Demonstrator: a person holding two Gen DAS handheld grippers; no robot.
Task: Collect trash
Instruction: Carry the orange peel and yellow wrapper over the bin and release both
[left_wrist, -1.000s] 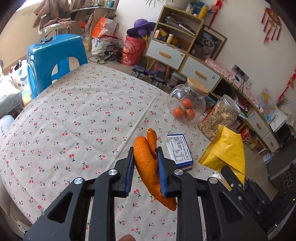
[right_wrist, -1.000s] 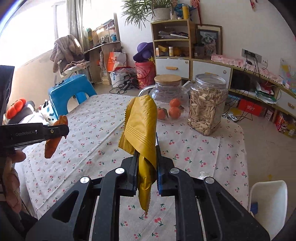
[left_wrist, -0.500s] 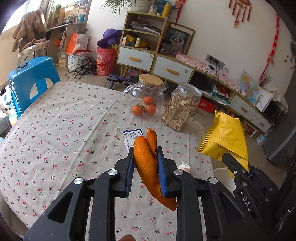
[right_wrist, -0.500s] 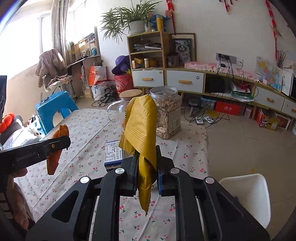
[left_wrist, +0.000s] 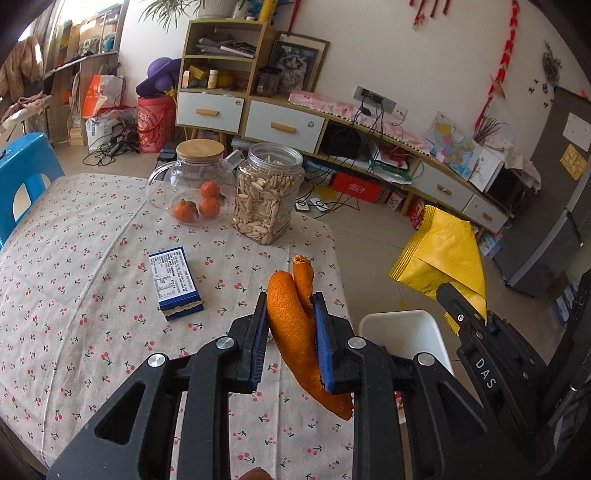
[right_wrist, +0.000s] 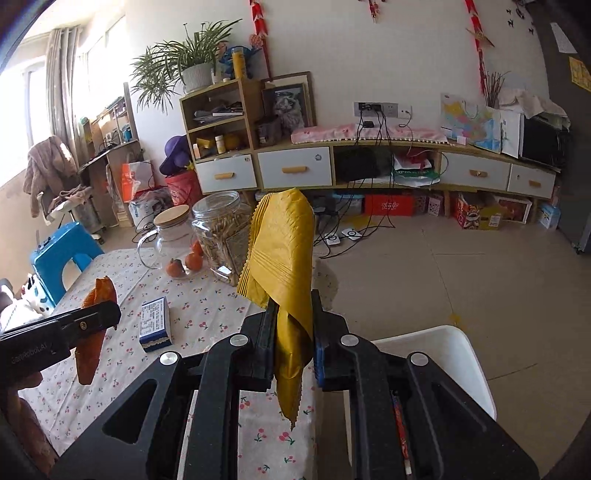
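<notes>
My left gripper is shut on an orange peel and holds it above the table's right edge. The peel also shows in the right wrist view. My right gripper is shut on a yellow snack wrapper, which also shows at the right of the left wrist view. A white trash bin stands on the floor beside the table, below and between both grippers; its rim shows in the right wrist view.
On the cherry-print tablecloth stand a blue card box, a glass teapot with tangerines and a jar of seeds. A blue stool is at the far left. Shelves and drawers line the back wall.
Both grippers have swung right with their loads, from over the table's middle to its right edge. The white bin has come into view below them.
</notes>
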